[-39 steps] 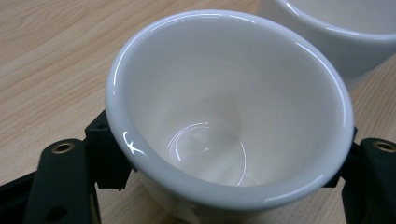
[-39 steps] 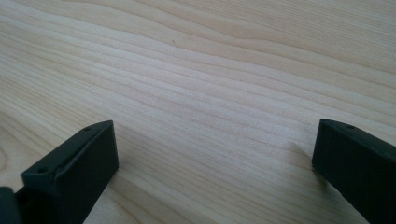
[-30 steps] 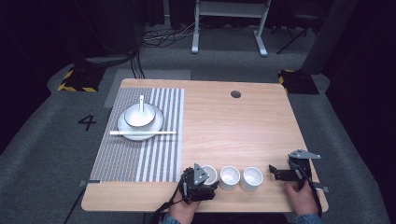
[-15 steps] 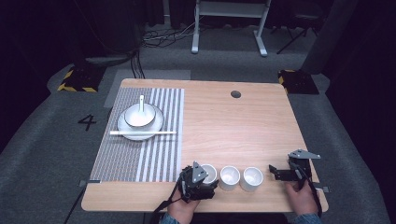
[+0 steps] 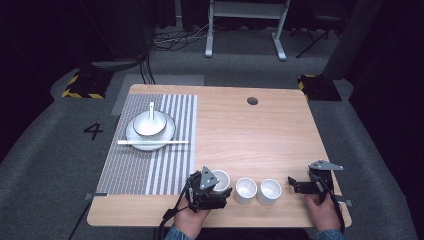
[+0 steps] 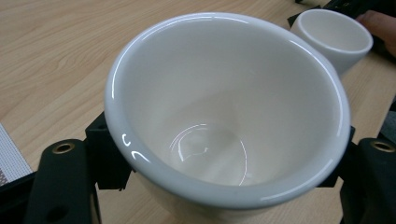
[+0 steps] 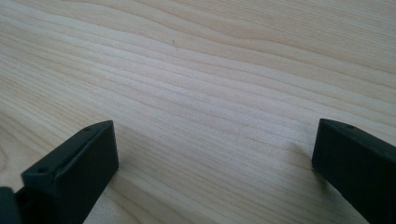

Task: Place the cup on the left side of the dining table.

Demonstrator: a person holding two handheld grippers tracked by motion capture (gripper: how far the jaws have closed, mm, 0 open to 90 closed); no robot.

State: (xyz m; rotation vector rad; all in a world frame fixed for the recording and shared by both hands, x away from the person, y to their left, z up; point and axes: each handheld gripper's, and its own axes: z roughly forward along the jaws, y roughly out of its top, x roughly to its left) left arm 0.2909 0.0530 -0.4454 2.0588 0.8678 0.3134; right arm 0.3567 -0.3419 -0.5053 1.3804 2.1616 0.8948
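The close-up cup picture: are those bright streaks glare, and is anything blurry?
Left gripper view: yes, room lights glare on the glossy white ceramic cup between the claw's jaws; the second white cup behind looks soft. High view: the surroundings are dark around the lit pale wooden table.

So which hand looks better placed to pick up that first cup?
The left. Its gripper already has its fingers on either side of the leftmost cup. The right gripper rests open on bare table, past the other cups.
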